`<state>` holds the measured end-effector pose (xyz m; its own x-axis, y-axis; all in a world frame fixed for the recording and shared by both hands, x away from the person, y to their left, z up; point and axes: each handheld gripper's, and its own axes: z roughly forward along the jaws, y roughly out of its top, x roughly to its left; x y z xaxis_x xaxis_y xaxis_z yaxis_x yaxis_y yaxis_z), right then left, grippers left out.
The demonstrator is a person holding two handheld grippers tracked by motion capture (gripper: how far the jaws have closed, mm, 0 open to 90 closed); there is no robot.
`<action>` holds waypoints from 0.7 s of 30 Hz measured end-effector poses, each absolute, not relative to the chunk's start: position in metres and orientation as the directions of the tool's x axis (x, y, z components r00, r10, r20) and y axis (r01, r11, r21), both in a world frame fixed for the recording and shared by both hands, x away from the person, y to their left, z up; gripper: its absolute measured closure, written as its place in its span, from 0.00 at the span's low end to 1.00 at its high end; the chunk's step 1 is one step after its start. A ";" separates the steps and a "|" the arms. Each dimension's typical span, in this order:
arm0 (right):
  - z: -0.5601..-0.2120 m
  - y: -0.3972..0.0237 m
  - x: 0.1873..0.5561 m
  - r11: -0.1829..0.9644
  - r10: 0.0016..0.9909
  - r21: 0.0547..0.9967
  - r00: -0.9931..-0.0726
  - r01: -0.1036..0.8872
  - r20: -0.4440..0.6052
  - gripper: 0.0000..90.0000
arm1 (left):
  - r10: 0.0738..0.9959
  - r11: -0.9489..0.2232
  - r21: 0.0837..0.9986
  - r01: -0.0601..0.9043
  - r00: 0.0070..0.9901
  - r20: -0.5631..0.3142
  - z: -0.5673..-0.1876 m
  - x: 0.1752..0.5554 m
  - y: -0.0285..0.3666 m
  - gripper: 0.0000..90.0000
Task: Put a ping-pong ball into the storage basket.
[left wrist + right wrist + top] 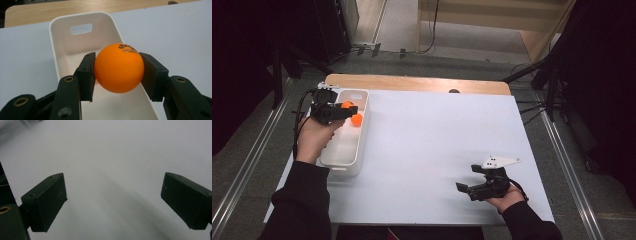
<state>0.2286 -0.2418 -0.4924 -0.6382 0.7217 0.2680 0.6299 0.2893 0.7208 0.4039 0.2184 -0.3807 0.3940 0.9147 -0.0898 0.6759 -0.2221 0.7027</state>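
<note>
Left gripper view showed the left gripper [117, 72] clamped on an orange ball [119, 68], one pad against each side, held above the open white bin [56, 62]. In the high view a second orange ball [356, 119] lay inside that bin at the table's [437, 140] left edge. The right gripper [113, 200] hovered low over bare tabletop, jaws spread wide, holding nothing.

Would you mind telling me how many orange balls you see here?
2. One orange ball is clamped in the left gripper above the white bin; a second ball is just beside it. The gripper may hide others.
</note>
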 end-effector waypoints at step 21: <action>-0.492 -0.242 0.228 0.291 0.724 0.719 -0.637 0.631 0.266 0.06 | 0.932 -0.191 0.699 0.689 0.350 -0.090 -0.400 0.399 0.224 0.56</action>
